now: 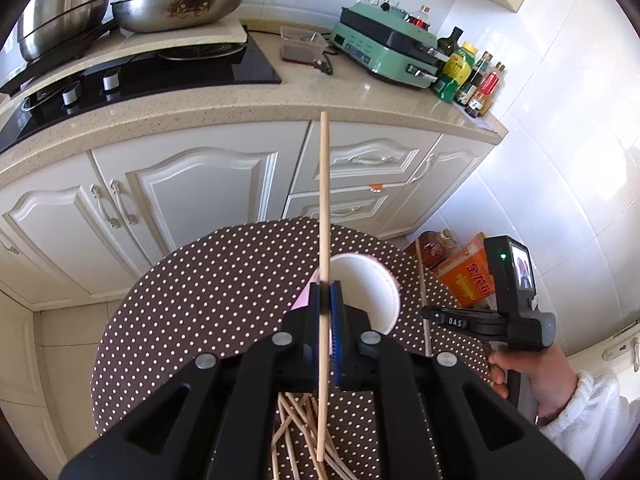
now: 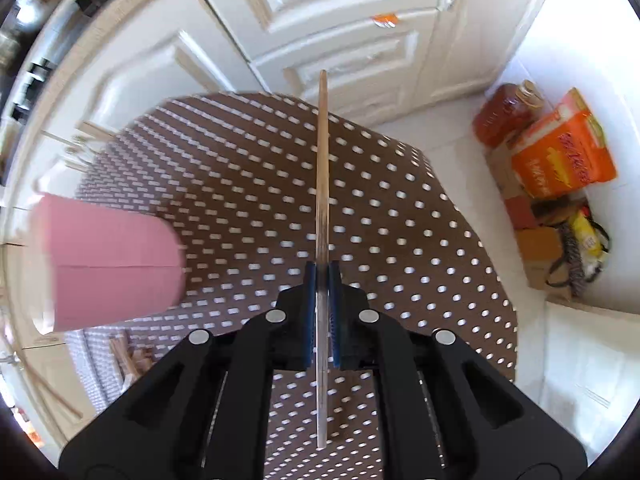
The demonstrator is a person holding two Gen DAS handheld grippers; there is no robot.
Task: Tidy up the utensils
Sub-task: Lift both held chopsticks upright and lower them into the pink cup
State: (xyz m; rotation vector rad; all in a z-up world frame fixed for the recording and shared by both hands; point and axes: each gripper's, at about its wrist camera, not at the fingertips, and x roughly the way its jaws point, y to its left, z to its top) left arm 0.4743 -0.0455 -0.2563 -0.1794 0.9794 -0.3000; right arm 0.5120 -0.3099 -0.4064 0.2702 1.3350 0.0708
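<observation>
My left gripper is shut on a wooden chopstick that stands upright between its blue pads, above the pink cup, whose white inside faces me. Several loose chopsticks lie on the dotted table below the jaws. My right gripper is shut on another chopstick, its pads pressed on the shaft. In the right wrist view the pink cup sits at the left, blurred. In the left wrist view the right gripper's body and the hand holding it show at the right, with that chopstick rising from it.
White cabinets and a stone counter with a hob, pans and bottles stand behind the table. An oil bottle and orange box sit on the floor by the wall. More sticks lie at the table's left edge.
</observation>
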